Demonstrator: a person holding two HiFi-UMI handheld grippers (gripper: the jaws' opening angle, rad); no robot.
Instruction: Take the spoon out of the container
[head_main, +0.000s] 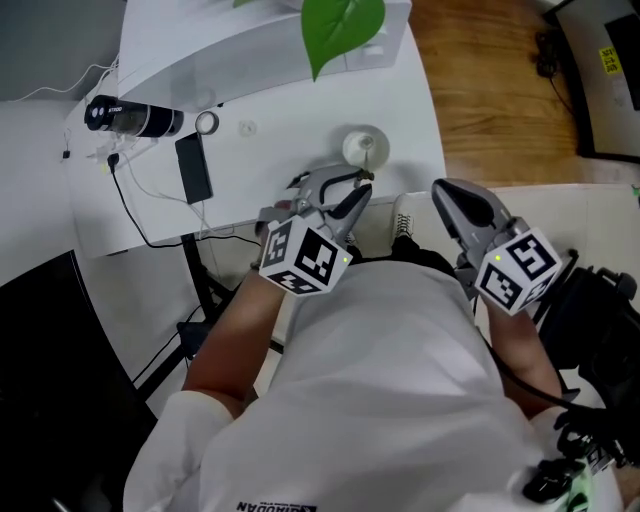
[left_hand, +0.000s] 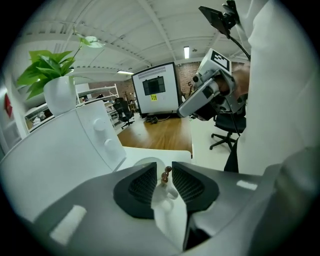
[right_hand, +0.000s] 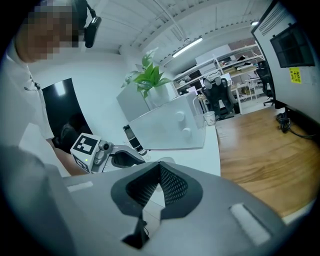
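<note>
White shirt (head_main: 380, 380) fills the near part of the head view. Both grippers are held just beyond it, above the near edge of the table (head_main: 280, 150).

Left gripper (head_main: 335, 188): jaws a narrow gap apart and pointed at the container (head_main: 362, 146). In the left gripper view the brown beaded end of the spoon (left_hand: 165, 173) shows in that gap, close to the right-hand pad. I judge it is seen through the gap rather than clamped, with the tips short of it. The spoon stands in the container, far of the left gripper and close to the table's right edge.

Right gripper (head_main: 450, 195): jaws together at the tips with nothing between them. It sits right of the container and apart from it.

Black bottle (head_main: 130, 117) and phone (head_main: 193, 168) lie far left, out of the way.

Risks, as judged:
- The gap is barely wider than the beads, so an off-line approach could knock the handle aside instead of straddling it.
- The beaded handle is round and thin. It could roll or slip between the pads if gripped at the very tips.
- The container looks small and light, and nothing steadies it. A slanted pull could tip it or drag it towards the right edge.
- The right gripper is closed, so it would have to open before it could brace the container.
</note>
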